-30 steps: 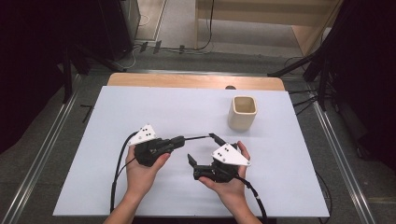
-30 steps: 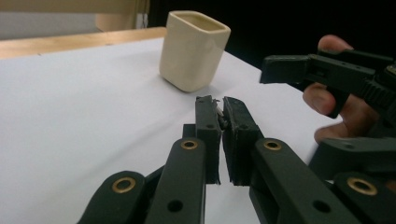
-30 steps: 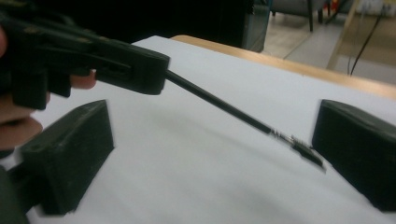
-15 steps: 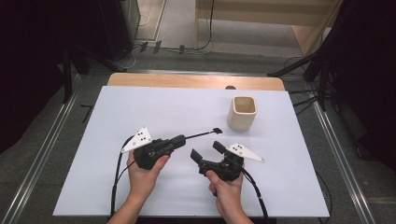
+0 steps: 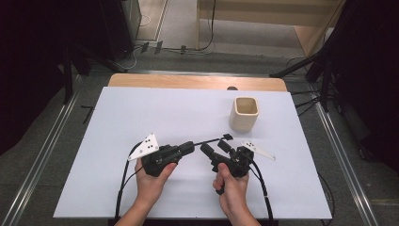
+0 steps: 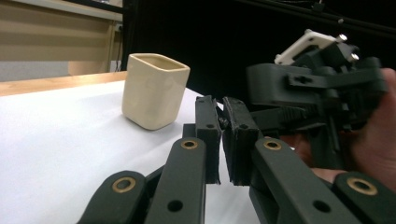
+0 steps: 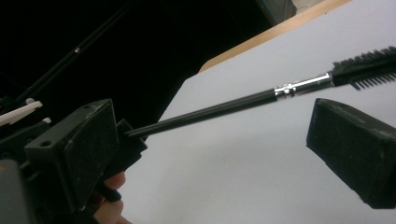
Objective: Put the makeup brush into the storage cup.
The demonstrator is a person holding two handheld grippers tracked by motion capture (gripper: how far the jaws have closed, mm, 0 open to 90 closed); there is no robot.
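Note:
My left gripper (image 5: 189, 148) is shut on the handle end of a thin black brush (image 5: 211, 140). The brush has a silver ferrule and dark bristles (image 7: 369, 65) and points right, just above the white table (image 5: 141, 113). My right gripper (image 5: 215, 148) is open, with one jaw on each side of the brush shaft (image 7: 219, 109) and neither touching it. In the left gripper view my left gripper (image 6: 220, 140) has its jaws pressed together, and the right gripper (image 6: 317, 84) sits close ahead. A beige square cup (image 5: 245, 114) stands upright at the back right.
A wooden strip (image 5: 197, 81) runs along the table's far edge. Metal rails (image 5: 339, 155) line both sides. Black cables (image 5: 123, 176) trail from the grippers toward the near edge. The cup (image 6: 154, 91) is the one object standing near the hands.
The right gripper has turned and moved in toward the left one, so its open jaws now straddle the brush shaft. The left gripper has kept hold of the brush and shifted slightly.

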